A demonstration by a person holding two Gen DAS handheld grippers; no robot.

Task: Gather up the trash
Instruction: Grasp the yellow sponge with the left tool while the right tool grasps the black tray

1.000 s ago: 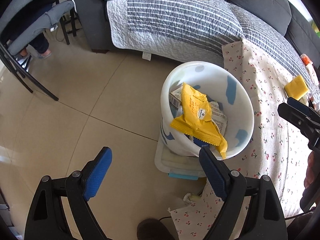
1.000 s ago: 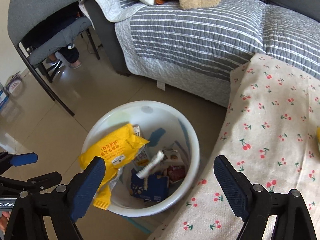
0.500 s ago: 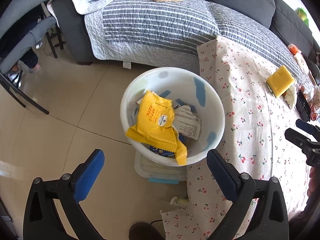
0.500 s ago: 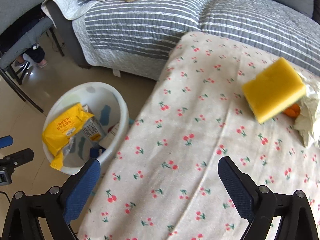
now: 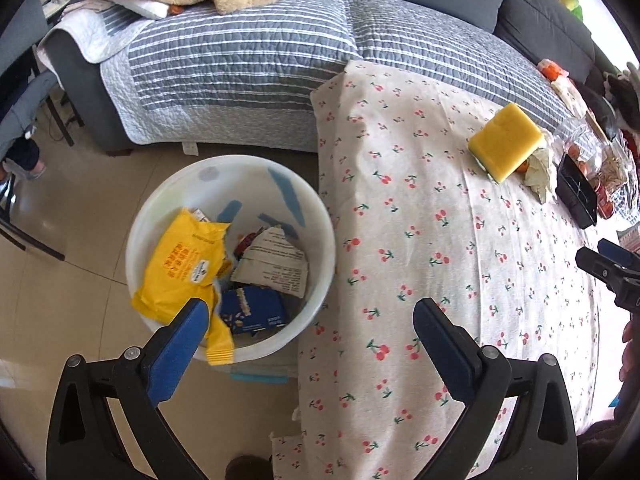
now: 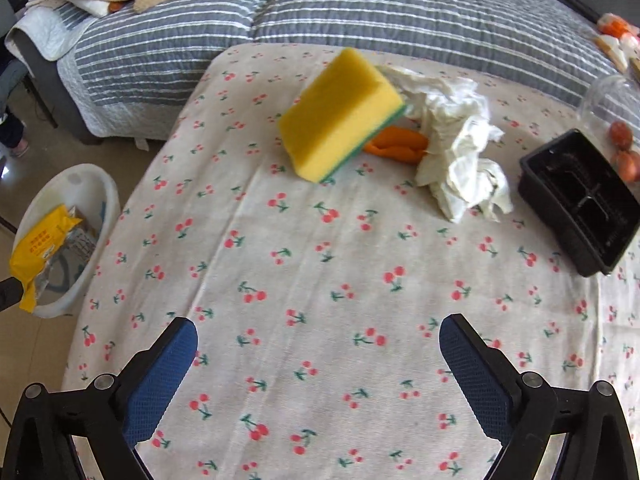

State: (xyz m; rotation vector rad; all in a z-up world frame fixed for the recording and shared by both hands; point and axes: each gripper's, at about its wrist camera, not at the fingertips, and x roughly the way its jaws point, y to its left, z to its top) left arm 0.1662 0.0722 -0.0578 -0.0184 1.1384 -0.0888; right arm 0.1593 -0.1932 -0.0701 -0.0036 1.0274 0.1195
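A white bin (image 5: 160,204) stands on the floor left of the table and holds a yellow wrapper (image 5: 182,264), a blue box and printed paper; the bin also shows in the right wrist view (image 6: 108,192). On the cherry-print tablecloth (image 6: 320,280) lie a yellow sponge (image 6: 340,116), an orange peel (image 6: 400,146), a crumpled white tissue (image 6: 460,148) and a black plastic tray (image 6: 580,200). My left gripper (image 5: 310,320) is open and empty above the bin's near rim and the table edge. My right gripper (image 6: 318,346) is open and empty over the table, short of the sponge.
A sofa with a grey striped quilt (image 5: 240,60) runs behind the table. A clear cup (image 6: 612,100) and small orange items sit at the table's far right. A chair (image 5: 20,120) and someone's legs are at far left.
Both grippers have swung right, from over the bin toward the table. The right wrist view now faces the sponge, tissue and tray. Both stay open and empty.
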